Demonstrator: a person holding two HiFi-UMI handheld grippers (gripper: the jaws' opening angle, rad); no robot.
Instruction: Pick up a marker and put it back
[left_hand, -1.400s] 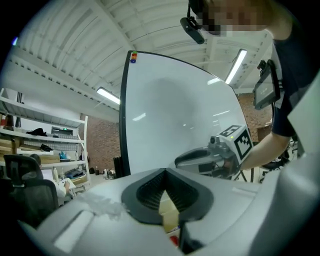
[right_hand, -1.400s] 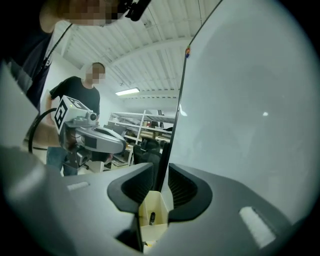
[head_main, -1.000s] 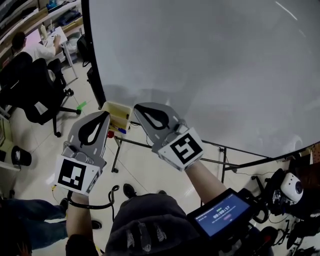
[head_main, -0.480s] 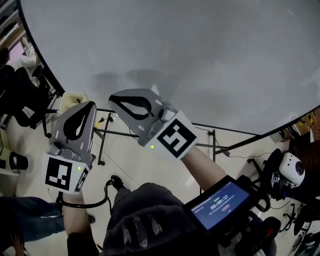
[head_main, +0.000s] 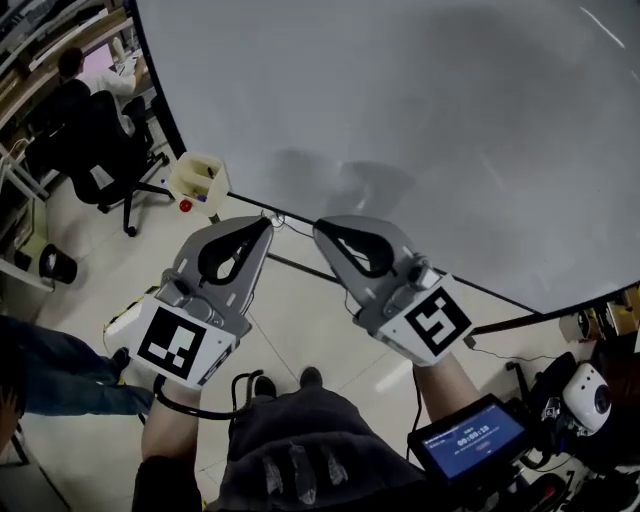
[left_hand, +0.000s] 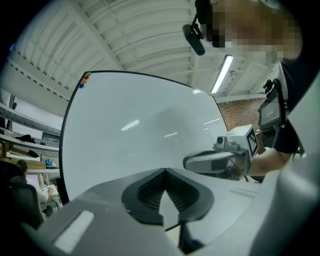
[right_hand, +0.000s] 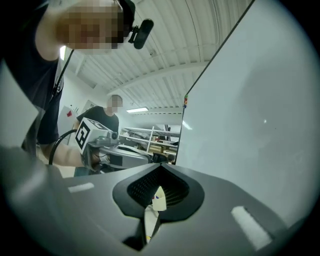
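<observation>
A cream marker box (head_main: 199, 179) hangs at the whiteboard's (head_main: 420, 110) lower left corner, with red and blue marker ends showing. My left gripper (head_main: 262, 224) is shut and empty, its tips below and to the right of the box. Beside it, my right gripper (head_main: 325, 230) is also shut and holds nothing. In the left gripper view the shut tips (left_hand: 165, 171) point at the board, with the right gripper (left_hand: 215, 161) alongside. In the right gripper view the box (right_hand: 158, 197) shows through the gap behind the shut tips (right_hand: 161, 166).
A person sits on an office chair (head_main: 95, 140) at the upper left. Another person's leg in jeans (head_main: 60, 365) is at the left edge. The whiteboard's stand bars (head_main: 300, 268) run below the board. A small screen (head_main: 470, 440) is strapped to my right forearm.
The head view has swung, so the marker box now lies up and left of the left gripper instead of close beside it. Both grippers sit lower in the view, still shut and empty.
</observation>
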